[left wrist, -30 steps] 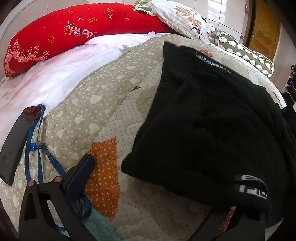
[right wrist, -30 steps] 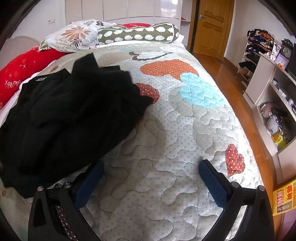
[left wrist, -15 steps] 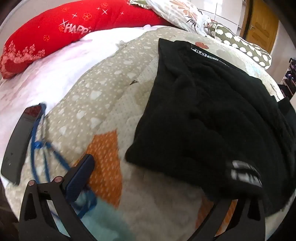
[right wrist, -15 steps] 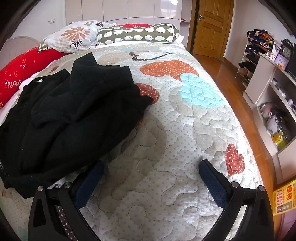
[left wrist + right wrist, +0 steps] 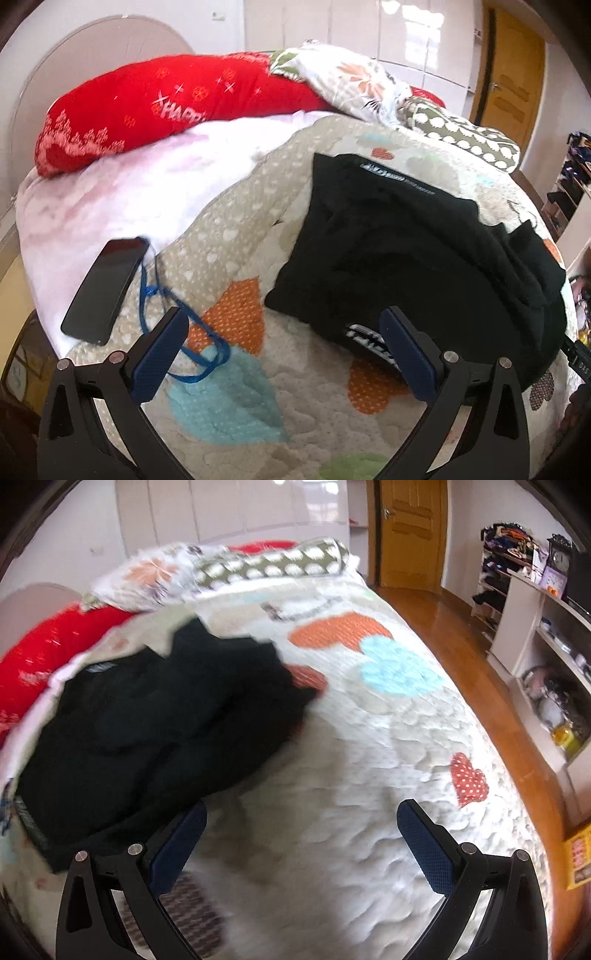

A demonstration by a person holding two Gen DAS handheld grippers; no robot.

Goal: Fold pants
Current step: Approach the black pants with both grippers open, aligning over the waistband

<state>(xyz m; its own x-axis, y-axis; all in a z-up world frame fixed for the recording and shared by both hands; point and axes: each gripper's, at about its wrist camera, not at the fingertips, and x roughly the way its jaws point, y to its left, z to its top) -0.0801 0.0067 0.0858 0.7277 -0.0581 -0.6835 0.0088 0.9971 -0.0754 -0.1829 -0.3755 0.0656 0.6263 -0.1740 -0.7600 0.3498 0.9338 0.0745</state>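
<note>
Crumpled black fleece pants (image 5: 413, 258) mid-frame on quilted patchwork bedspread (image 5: 240, 398) | left gripper (image 5: 284, 347) wide open, empty (lower frame) | right gripper (image 5: 301, 834) likewise agape, holding nothing

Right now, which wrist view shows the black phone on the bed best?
The left wrist view. The phone lies in full sight at the bed's left edge, screen up, on the pink sheet beside a blue lanyard. The right wrist view shows none of it; there the black pants fill the left side.
</note>
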